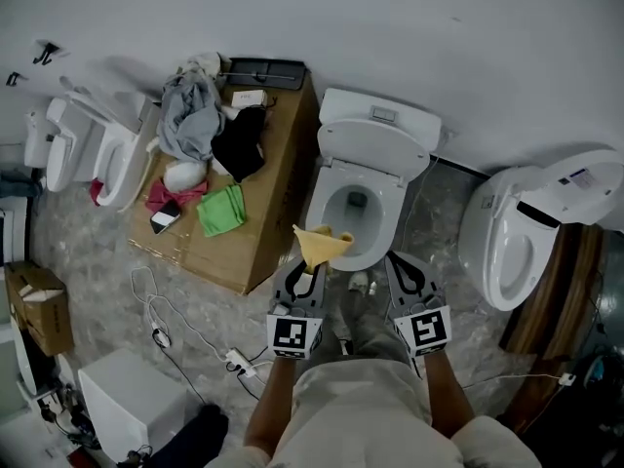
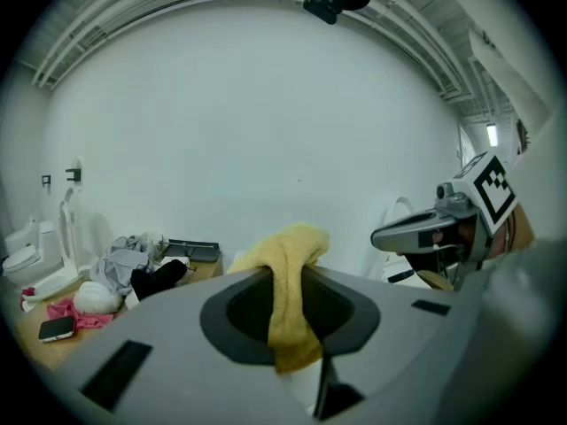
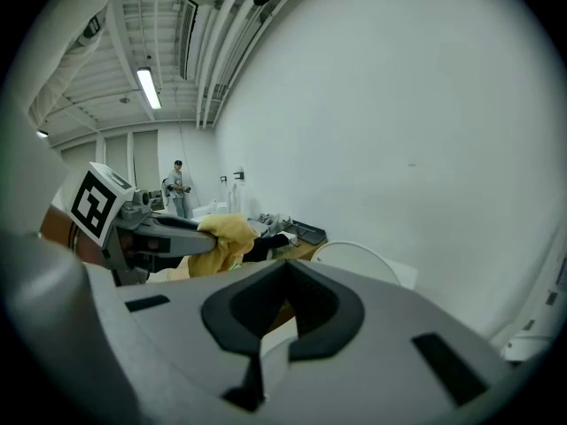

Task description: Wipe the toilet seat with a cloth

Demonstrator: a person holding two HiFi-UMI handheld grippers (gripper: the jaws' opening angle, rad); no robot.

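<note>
Toilet (image 1: pixel 382 142), mottled grey floor (image 1: pixel 88 252), white wall (image 1: pixel 390 27)

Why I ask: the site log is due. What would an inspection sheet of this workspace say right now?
Surface: grey mottled floor.
Job's things: toilet seat down, lid up; yellow cloth held up at the bowl's front.
Clutter: cardboard box carrying clothes, a green cloth and a phone.
Grippers: left claw shut on the yellow cloth; right claw shut, empty.
Cables: white cables and power strip on the floor, left of the person.
Surroundings: white wall; spare toilets at left and right.
</note>
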